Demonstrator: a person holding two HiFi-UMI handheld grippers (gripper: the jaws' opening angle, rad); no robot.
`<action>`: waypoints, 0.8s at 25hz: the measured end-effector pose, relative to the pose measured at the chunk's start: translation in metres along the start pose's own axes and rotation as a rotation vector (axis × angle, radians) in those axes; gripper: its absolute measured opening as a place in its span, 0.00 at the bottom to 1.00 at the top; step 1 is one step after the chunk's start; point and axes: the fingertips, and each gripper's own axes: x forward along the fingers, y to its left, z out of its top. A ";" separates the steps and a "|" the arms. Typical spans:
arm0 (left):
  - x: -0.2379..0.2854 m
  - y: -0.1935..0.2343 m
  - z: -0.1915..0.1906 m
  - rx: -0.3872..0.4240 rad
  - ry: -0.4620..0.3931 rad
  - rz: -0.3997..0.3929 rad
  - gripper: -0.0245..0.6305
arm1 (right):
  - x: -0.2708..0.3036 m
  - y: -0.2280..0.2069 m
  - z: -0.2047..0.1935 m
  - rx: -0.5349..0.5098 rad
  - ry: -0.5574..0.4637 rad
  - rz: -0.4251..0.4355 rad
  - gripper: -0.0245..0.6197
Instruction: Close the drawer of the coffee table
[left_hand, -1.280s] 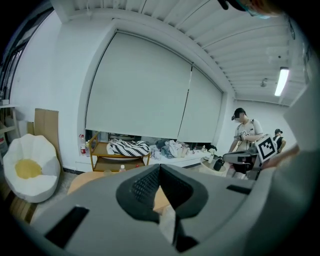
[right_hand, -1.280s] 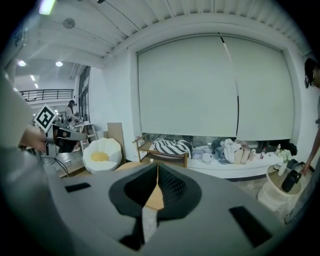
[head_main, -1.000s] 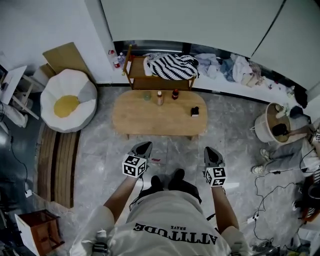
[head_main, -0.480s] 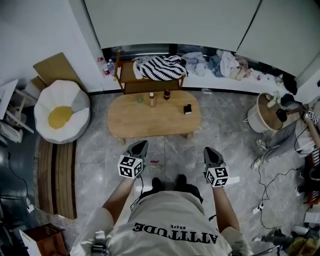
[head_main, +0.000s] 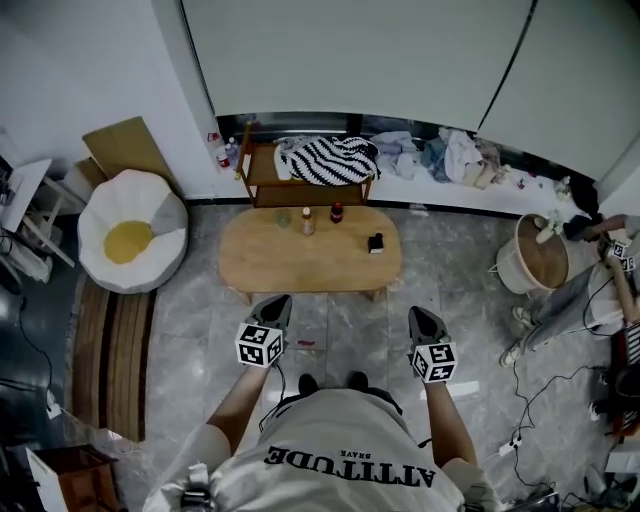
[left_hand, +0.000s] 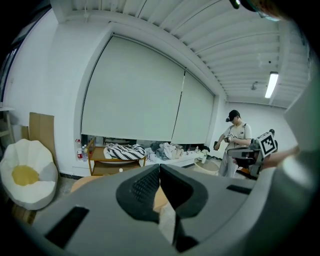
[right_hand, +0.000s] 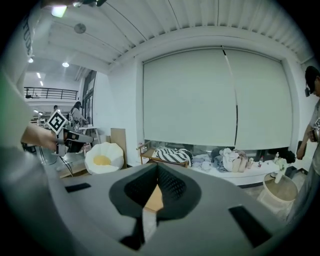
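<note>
We see an oval wooden coffee table (head_main: 300, 262) standing on the grey tiled floor (head_main: 450, 260). Along its far edge stand a small greenish cup (head_main: 284, 217), a pale bottle (head_main: 308, 221) and a dark bottle (head_main: 337, 212). A small black object (head_main: 375, 242) sits nearer the right end.

One readable print, on the shirt

The person's light shirt (head_main: 340, 450) carries the big dark word "ATTITUDE" with the small word "BRAVE" next to it, both upside down in the head view. The cubes on the left gripper (head_main: 278, 302) and the right gripper (head_main: 424, 314) show only black-and-white square codes. The labels on the far bottles (head_main: 308, 222) are too small to read.
</note>
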 end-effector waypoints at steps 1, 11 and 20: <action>0.000 -0.001 0.000 0.000 -0.001 0.004 0.07 | 0.000 -0.002 0.002 -0.002 -0.005 0.004 0.07; -0.003 -0.007 0.007 -0.046 -0.036 0.038 0.07 | -0.003 -0.016 0.007 0.003 -0.025 0.035 0.07; -0.003 -0.006 0.015 -0.052 -0.059 0.047 0.07 | 0.001 -0.013 0.015 -0.016 -0.033 0.062 0.07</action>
